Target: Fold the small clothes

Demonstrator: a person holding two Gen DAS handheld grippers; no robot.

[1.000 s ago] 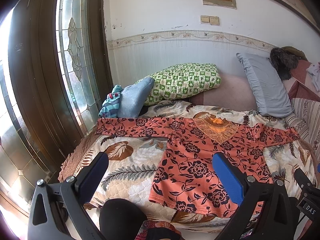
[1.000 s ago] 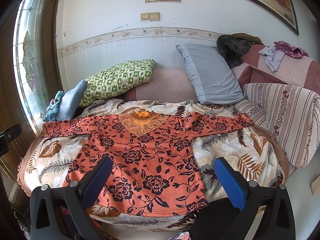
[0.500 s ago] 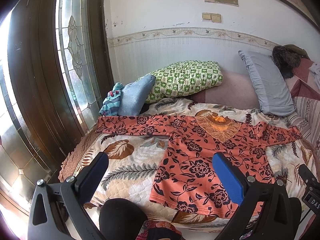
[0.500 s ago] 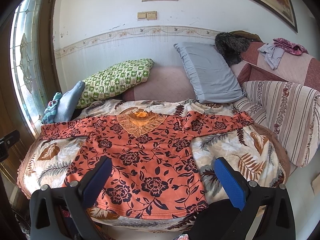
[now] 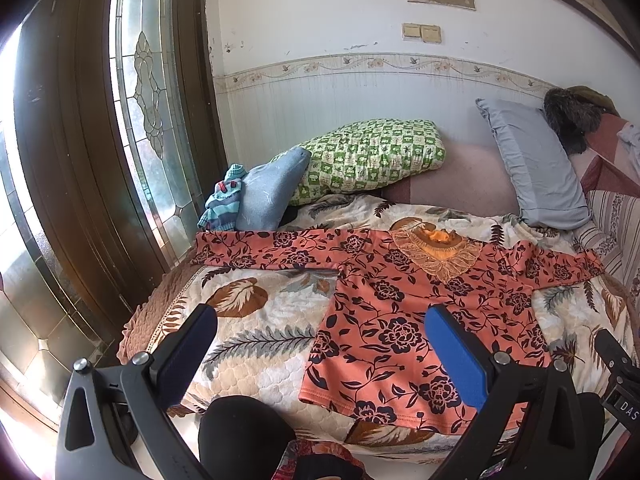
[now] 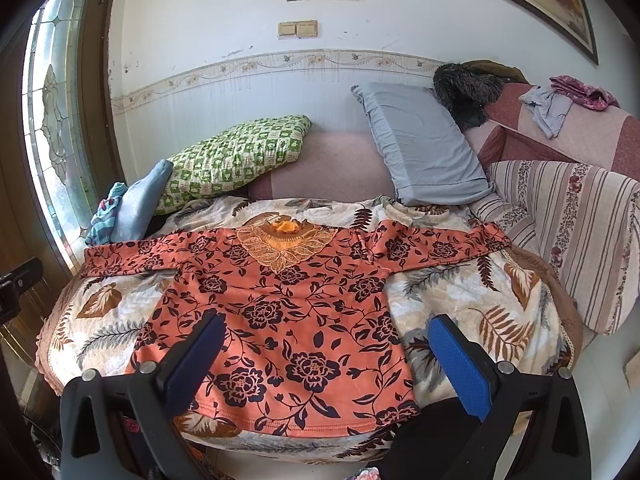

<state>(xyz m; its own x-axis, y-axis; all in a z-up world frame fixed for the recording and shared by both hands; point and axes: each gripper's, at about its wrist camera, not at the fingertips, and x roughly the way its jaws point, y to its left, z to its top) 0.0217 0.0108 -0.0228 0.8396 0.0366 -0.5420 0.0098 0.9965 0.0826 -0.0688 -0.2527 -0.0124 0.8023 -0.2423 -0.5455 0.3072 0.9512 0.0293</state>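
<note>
The orange floral top [image 6: 288, 312] lies flat and face up on the leaf-print quilt [image 6: 472, 300], both sleeves stretched straight out to the sides and the lace collar toward the wall. Its hem runs along the near edge of the bed, and from the left wrist camera the lower right part of the top [image 5: 400, 320] disappears behind a blue finger pad. The left gripper [image 5: 320, 344] hangs above the near edge, jaws spread wide with nothing between them, over the bare quilt and the top's left side. The right gripper [image 6: 324, 356] is just as wide apart and empty, framing the hem. Neither touches the fabric. At the back, a green checked cushion [image 6: 236, 156] leans against the wall, a grey pillow [image 6: 424, 148] beside it, well apart from the top. A striped knit bundle [image 5: 222, 204] is half buried behind a pale blue cushion [image 5: 268, 192], too crumpled to tell what it is. A dark rounded shape at the bottom edge is cut off.
</note>
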